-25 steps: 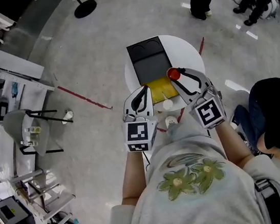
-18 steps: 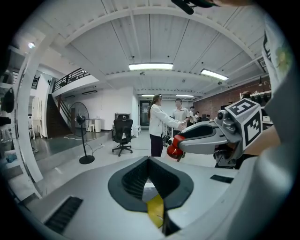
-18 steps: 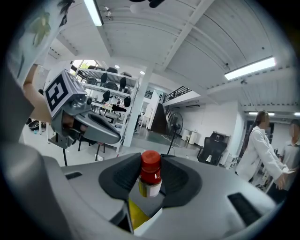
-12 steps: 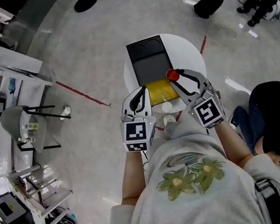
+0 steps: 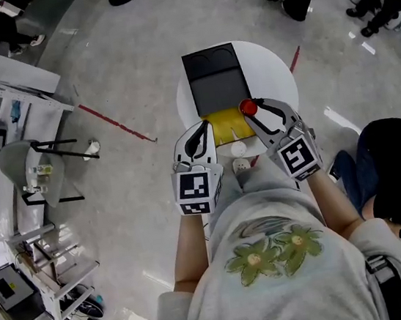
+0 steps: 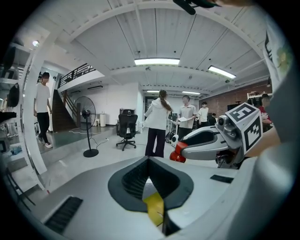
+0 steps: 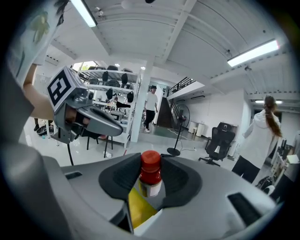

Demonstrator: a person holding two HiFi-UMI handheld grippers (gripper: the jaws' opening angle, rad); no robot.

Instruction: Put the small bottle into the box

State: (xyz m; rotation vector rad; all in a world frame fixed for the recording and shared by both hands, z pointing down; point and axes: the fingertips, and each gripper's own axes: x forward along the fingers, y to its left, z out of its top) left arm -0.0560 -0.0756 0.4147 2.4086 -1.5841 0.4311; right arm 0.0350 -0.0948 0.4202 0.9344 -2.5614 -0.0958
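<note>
The small bottle point(image 5: 248, 106) has a red cap and a pale label. My right gripper point(image 5: 253, 109) is shut on it, and in the right gripper view the bottle point(image 7: 150, 175) stands upright between the dark pads. It hangs over the right edge of a yellow box point(image 5: 228, 126) on the round white table point(image 5: 271, 72). A black flat case point(image 5: 213, 80) adjoins the yellow box on its far side. My left gripper point(image 5: 204, 128) hovers at the yellow box's left edge, shut and empty. The left gripper view shows its pads point(image 6: 136, 178) meeting, with yellow below.
Two small white round things point(image 5: 238, 149) lie at the table's near edge, between my grippers. A person in black point(image 5: 397, 165) sits close at the right. Shelves and a chair point(image 5: 32, 172) stand at the left. A red floor line point(image 5: 114, 127) runs toward the table.
Both grippers stay almost where they were, and the bottle remains in the right one. The head view has shifted slightly, and people at the far side have moved.
</note>
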